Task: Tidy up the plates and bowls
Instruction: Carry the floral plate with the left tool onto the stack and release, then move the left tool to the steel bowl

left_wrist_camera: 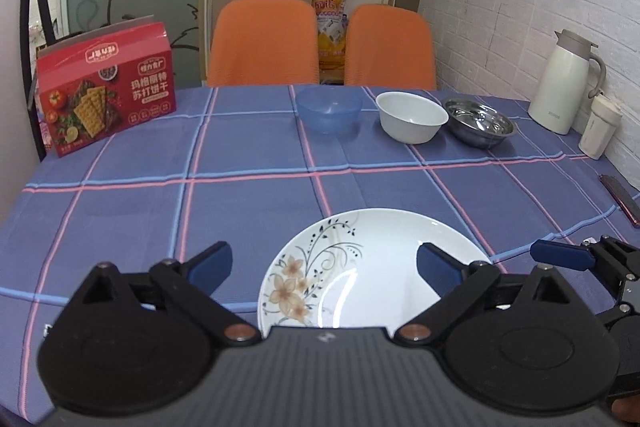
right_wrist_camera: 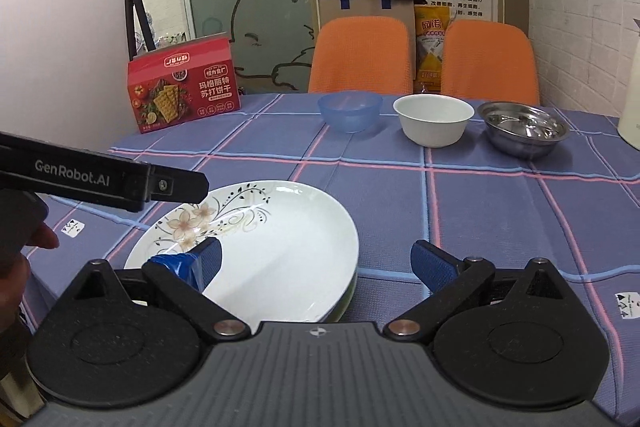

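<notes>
Plates come first, I judge: the white floral-patterned ceramic plate (right_wrist_camera: 256, 247) lies on another plate near the table's front edge, on the blue checked tablecloth (left_wrist_camera: 248, 207). My left gripper (left_wrist_camera: 324, 263) and right gripper (right_wrist_camera: 316, 259) both hover spread and empty, flanking it. The translucent blue plastic bowl (left_wrist_camera: 329, 109), white ceramic bowl (left_wrist_camera: 412, 117) and stainless steel bowl (left_wrist_camera: 480, 123) wait in a row behind.

Your left gripper (left_wrist_camera: 324, 267) is wide open over the flowered plate (left_wrist_camera: 360, 267) at the bottom middle. Higher up sit a blue bowl (left_wrist_camera: 329, 109), a white bowl (left_wrist_camera: 411, 116) and a shiny metal bowl (left_wrist_camera: 479, 123) in a row. A red box (left_wrist_camera: 106, 89) stands at the upper left.
</notes>
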`<state>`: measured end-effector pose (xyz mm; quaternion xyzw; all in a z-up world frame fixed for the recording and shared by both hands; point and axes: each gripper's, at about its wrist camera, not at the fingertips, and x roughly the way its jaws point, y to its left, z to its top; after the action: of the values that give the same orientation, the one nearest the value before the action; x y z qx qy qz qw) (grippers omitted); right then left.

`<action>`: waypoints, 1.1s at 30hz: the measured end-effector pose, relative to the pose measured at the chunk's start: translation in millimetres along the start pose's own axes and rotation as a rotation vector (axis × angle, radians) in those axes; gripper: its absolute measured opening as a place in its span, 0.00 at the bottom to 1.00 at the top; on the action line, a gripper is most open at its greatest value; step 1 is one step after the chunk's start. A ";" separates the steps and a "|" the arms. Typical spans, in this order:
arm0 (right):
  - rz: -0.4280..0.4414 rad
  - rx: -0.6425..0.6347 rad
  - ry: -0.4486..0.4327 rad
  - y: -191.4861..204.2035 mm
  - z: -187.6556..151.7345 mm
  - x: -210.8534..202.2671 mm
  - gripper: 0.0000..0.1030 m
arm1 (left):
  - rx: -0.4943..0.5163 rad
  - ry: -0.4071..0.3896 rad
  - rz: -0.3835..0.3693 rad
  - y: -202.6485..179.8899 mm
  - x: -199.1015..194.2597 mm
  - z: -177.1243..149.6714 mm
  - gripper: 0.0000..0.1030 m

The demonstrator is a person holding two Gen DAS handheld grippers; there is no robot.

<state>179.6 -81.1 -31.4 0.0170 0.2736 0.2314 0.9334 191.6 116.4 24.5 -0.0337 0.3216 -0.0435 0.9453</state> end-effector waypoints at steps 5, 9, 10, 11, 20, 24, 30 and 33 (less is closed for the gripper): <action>-0.039 0.072 0.001 -35.6 3.2 1.9 0.86 | 0.005 0.038 -0.060 -14.9 18.3 10.8 0.95; -0.093 0.133 -0.009 -70.8 5.6 0.6 0.86 | 0.025 0.061 -0.084 -33.4 38.0 21.5 0.95; -0.103 0.145 -0.008 -80.2 5.4 0.5 0.86 | 0.036 0.064 -0.084 -38.9 43.3 24.7 0.95; -0.116 0.155 -0.007 -87.8 5.2 1.1 0.86 | 0.044 0.067 -0.086 -43.4 48.1 27.9 0.95; -0.202 0.268 0.026 -150.4 -6.4 15.8 0.86 | 0.115 0.101 -0.081 -89.8 101.1 52.6 0.95; -0.201 0.279 0.034 -160.1 -8.8 18.8 0.86 | 0.136 0.103 -0.065 -103.3 115.3 57.8 0.95; -0.185 0.293 0.023 -171.9 -5.6 21.1 0.86 | 0.149 0.115 -0.023 -113.8 130.5 63.2 0.96; -0.178 0.295 0.021 -177.0 -3.1 23.1 0.86 | 0.146 0.113 0.030 -115.7 135.0 66.2 0.96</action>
<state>270.0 -229.0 -73.7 0.1270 0.3146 0.1051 0.9348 331.7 -10.2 5.8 0.0427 0.3707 -0.0543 0.9262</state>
